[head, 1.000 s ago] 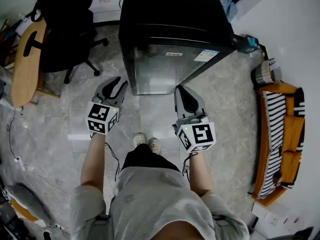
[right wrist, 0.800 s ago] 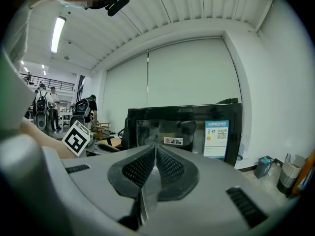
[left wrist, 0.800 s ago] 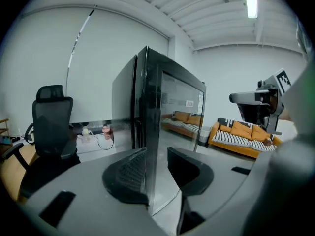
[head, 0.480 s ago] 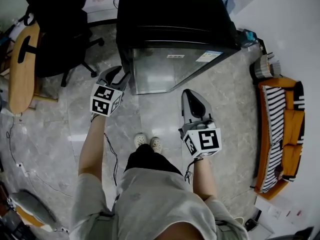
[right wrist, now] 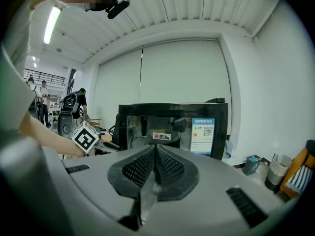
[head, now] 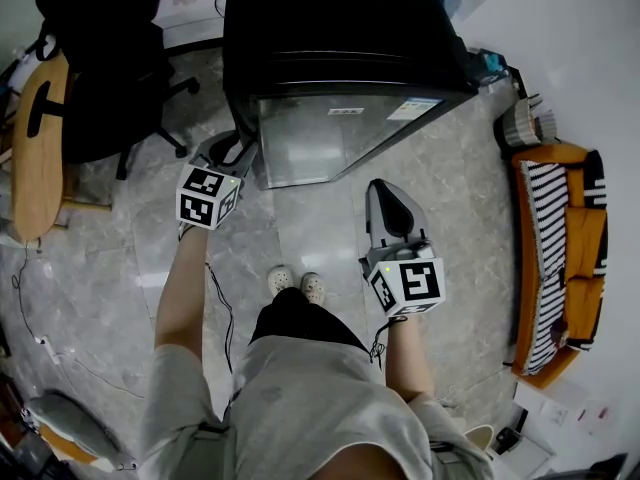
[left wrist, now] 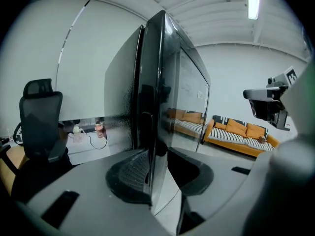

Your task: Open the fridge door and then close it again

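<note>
Your left gripper (head: 235,150) (left wrist: 156,157) has its jaws wide, just eased inward, straddling the left edge of the fridge (head: 340,28) door (head: 330,140) (left wrist: 170,82), which stands closed. Whether the pads press it is unclear. Your right gripper (head: 386,192) (right wrist: 155,150) hangs before the door, jaws together, empty.

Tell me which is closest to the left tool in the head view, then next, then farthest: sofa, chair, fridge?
1. Fridge, straight ahead: its door edge sits between the jaws of the left tool, which have just been closing.
2. Chair, off to the left.
3. Sofa, far over on the right.
</note>
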Tool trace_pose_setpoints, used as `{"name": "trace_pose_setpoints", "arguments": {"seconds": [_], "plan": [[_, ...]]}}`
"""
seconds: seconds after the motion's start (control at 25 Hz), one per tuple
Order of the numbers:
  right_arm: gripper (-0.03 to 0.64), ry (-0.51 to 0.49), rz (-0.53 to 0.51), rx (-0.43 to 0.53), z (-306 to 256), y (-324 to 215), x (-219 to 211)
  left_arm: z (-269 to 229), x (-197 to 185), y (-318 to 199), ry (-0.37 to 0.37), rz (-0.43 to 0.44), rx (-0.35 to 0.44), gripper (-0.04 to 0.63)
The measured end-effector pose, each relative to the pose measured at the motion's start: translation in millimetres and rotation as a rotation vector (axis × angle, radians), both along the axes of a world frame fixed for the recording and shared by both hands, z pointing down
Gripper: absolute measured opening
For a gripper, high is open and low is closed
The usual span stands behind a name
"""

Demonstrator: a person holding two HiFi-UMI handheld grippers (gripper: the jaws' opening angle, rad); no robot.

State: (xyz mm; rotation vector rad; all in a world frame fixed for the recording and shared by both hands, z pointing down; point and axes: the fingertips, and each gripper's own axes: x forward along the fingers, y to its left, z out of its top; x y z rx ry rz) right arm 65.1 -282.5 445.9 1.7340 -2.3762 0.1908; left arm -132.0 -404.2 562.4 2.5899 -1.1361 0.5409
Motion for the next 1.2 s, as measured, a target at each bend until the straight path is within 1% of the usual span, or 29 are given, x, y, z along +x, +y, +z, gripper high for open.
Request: {"name": "trace_pose_setpoints", "arguments": {"seconds": [0.2,0.48,0.64,0.88,1.2], "plan": [[0.025,0.003,-0.008,0.002,-1.4,6.9,-3.4,0.2,-0.7,1.9,0.000,0.006,-0.025,0.115],[0.025,-0.005,-0.006,0.018,-9.0,21.2,7.5,-2.3,2.5,8.2,-0.034,-0.050,-0.032,0.110],[0.025,-0.013,-0.013,0.027,-13.5,24.2,17.3,-3.5,5.8,13.8,-0.054,-0.067,-0.047,0.112],[0.025,-0.038,-0.048,0.049,-21.2,22.1,20.6,-4.9,17.4,69.2,-0.020,-0.067,-0.045,0.103],[0.025,-0.055,-0.101,0.052,-22.5,37.9,15.4,-4.5,37.7,136.5,-0.017,-0.065,-0.059,0.083]]}}
